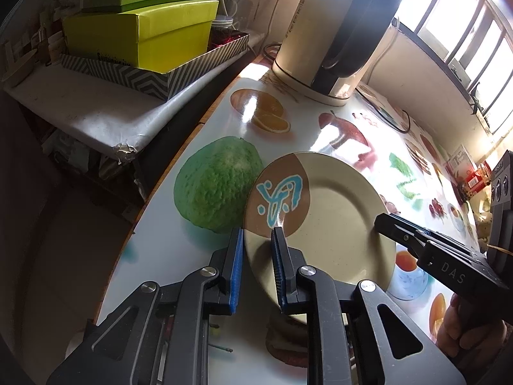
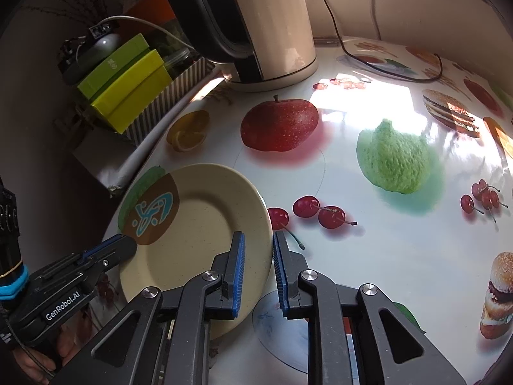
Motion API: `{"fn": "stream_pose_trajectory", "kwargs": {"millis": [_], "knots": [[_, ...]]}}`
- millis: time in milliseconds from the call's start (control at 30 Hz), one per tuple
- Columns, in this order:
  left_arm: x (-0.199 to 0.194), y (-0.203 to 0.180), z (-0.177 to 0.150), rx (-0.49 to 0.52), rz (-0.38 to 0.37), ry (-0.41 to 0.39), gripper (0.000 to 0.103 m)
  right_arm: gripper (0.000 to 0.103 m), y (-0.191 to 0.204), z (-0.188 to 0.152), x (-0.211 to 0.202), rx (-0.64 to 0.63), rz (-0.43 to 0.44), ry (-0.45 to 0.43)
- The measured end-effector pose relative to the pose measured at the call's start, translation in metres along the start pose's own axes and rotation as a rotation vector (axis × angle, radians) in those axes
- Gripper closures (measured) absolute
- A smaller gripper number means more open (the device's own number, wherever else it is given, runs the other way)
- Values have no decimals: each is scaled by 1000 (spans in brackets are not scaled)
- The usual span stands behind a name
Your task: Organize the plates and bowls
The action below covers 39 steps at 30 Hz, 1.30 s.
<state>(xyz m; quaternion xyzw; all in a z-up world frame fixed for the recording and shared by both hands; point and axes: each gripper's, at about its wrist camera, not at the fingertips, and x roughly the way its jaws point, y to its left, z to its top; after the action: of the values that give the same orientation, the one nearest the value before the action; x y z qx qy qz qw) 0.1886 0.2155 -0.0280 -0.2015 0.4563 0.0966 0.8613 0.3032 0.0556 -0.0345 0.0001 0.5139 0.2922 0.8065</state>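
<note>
A cream plate (image 1: 336,218) with a brown patch and a blue sign is held above the fruit-print table; it also shows in the right wrist view (image 2: 198,224). My left gripper (image 1: 256,250) has its blue-padded jaws on either side of the plate's left rim, one above and one below. My right gripper (image 2: 259,256) does the same at the plate's right rim. The right gripper shows in the left wrist view (image 1: 388,224), and the left gripper shows in the right wrist view (image 2: 125,245), each at the plate's edge. Both sets of jaws stand narrowly parted around the rim.
A cream and black kettle (image 1: 330,32) with its cord stands at the back of the table (image 2: 400,256). Yellow-green boxes (image 1: 141,35) in a striped tray sit on a shelf to the left. A table edge runs along the left. Packets and an appliance (image 1: 500,189) stand at the far right.
</note>
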Motion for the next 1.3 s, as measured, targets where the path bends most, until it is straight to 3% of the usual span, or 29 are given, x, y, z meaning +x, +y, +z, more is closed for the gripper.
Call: {"fn": "stream_pose_trajectory", "kwargs": {"millis": [1300], "knots": [[-43,-15,-15,24,-27,-48,85,86,4,-14,-51,26,-1,-69]]}}
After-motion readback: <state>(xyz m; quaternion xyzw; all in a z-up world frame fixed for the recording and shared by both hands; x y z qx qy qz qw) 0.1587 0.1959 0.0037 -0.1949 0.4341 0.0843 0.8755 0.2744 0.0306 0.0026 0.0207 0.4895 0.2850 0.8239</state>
